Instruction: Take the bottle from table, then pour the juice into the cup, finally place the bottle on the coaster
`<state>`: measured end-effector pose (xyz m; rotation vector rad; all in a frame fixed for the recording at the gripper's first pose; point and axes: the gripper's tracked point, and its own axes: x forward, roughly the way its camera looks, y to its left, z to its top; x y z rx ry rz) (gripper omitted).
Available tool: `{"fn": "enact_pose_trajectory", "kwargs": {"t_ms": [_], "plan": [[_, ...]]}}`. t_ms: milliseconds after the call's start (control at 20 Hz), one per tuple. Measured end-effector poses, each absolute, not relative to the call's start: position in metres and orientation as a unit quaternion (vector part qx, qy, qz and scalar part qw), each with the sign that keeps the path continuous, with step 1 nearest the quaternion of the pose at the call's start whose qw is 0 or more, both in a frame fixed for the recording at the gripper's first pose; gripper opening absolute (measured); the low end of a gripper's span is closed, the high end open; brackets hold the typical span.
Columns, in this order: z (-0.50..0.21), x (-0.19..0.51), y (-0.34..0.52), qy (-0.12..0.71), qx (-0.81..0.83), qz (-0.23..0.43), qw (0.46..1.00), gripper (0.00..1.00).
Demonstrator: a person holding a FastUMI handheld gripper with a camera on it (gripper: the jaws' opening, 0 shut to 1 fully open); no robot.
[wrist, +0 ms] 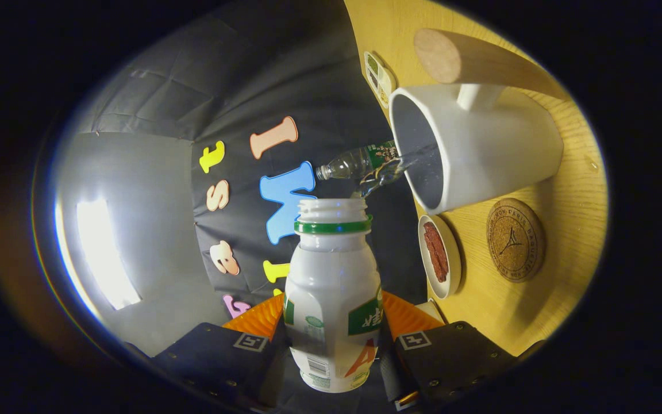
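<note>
Here the gripper [334, 339] clamps the bottle [333, 299], its open mouth just short of the cup [480, 149] rim.

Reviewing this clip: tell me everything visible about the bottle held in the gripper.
The bottle is a white, opaque plastic one with a green ring under its threaded neck and printed labels on its body. Its cap is off and the mouth is open. The gripper is shut on it, one finger pressing each side. It is tipped toward the white cup, and a clear stream runs from its mouth into the cup.
</note>
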<state>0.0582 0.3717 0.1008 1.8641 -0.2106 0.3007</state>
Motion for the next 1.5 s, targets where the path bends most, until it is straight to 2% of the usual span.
{"fn": "enact_pose_trajectory", "kwargs": {"t_ms": [1500], "plan": [[0.11, 0.054, 0.353, -0.114, 0.84, 0.131, 0.515, 0.67]]}}
